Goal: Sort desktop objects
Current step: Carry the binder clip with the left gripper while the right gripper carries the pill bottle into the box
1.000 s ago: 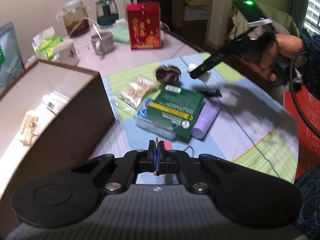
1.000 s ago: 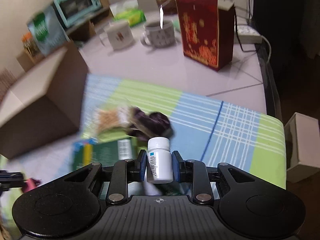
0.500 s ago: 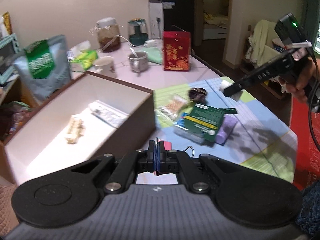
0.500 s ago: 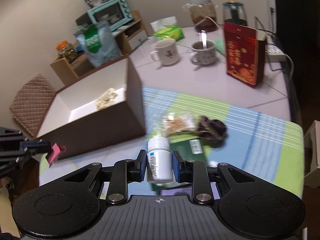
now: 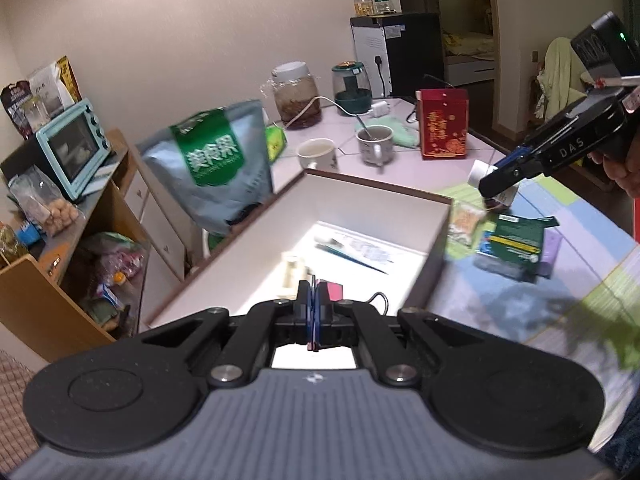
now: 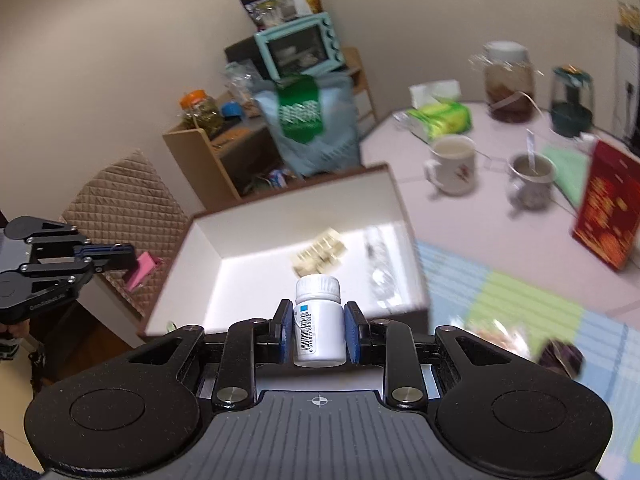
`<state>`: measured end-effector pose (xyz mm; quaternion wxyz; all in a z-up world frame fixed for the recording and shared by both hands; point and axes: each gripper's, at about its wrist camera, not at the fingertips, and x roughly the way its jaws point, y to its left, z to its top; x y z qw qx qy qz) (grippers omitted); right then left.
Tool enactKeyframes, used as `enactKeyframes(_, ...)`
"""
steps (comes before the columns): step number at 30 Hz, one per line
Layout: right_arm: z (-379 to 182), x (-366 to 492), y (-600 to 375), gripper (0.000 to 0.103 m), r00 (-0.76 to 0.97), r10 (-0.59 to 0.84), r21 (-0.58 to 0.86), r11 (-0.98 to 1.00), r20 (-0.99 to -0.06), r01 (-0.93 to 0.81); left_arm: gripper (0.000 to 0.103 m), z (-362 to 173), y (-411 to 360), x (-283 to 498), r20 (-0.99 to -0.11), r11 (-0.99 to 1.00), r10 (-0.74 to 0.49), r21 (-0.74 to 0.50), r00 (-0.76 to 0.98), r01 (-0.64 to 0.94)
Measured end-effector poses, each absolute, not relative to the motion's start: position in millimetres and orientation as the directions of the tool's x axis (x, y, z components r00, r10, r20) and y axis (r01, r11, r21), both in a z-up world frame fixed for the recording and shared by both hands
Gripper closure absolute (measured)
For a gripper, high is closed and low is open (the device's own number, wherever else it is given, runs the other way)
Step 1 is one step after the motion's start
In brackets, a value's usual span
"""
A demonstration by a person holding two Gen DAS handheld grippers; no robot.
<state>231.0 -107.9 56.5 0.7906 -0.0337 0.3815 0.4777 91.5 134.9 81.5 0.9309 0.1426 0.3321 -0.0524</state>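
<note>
My right gripper [image 6: 319, 338], clamped on an upright white pill bottle [image 6: 319, 326], nears the open box [image 6: 390, 200], while my left gripper [image 5: 314, 312], pinching a pink item [image 6: 141, 271], hangs over its near edge; best released low, inside the walls.

Table [image 5: 440, 168] — box [image 5: 436, 240], mugs [image 5: 376, 144], checked cloth [image 5: 580, 272]

Pink item [image 5: 333, 290] in left gripper [image 5: 313, 317]: mostly hidden behind closed pads, identity unclear. White bottle [image 6: 319, 322] label text too small to read. Snack packet [image 6: 496, 334] at 4 o'clock, right wrist view: motion-blurred. Box [image 5: 400, 194] contents blurred, unidentifiable. Hand [image 5: 624, 164] at 3 o'clock cut off by edge.
</note>
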Motion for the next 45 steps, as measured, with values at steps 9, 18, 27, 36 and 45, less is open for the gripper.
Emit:
enactKeyframes(9, 54, 239, -20, 0.077, 0.241, 0.724, 0.296, 0.529, -0.646, -0.795, 0.103, 72, 188, 125, -0.649, 0.935, -0.038, 0.245, 0.76, 0.256)
enactKeyframes(18, 23, 264, 27, 0.077, 0.223, 0.649, 0.271, 0.57, -0.727, -0.776, 0.103, 44, 211, 161, -0.702, 0.921, -0.083, 0.217, 0.708, 0.324)
enactKeyframes(27, -12, 292, 44, 0.077, 0.206, 0.558, 0.235, 0.616, -0.803, -0.752, 0.103, 7, 214, 199, -0.766, 0.9, -0.142, 0.163, 0.627, 0.404)
enactKeyframes(36, -38, 311, 45, 0.077, 0.176, 0.504, 0.219, 0.629, -0.846, -0.746, 0.103, -17, 204, 238, -0.806, 0.882, -0.199, 0.101, 0.558, 0.46)
enactKeyframes(45, -63, 331, 51, 0.077, 0.127, 0.447, 0.194, 0.604, -0.885, -0.773, 0.103, -35, 191, 271, -0.839, 0.87, -0.238, 0.04, 0.489, 0.491)
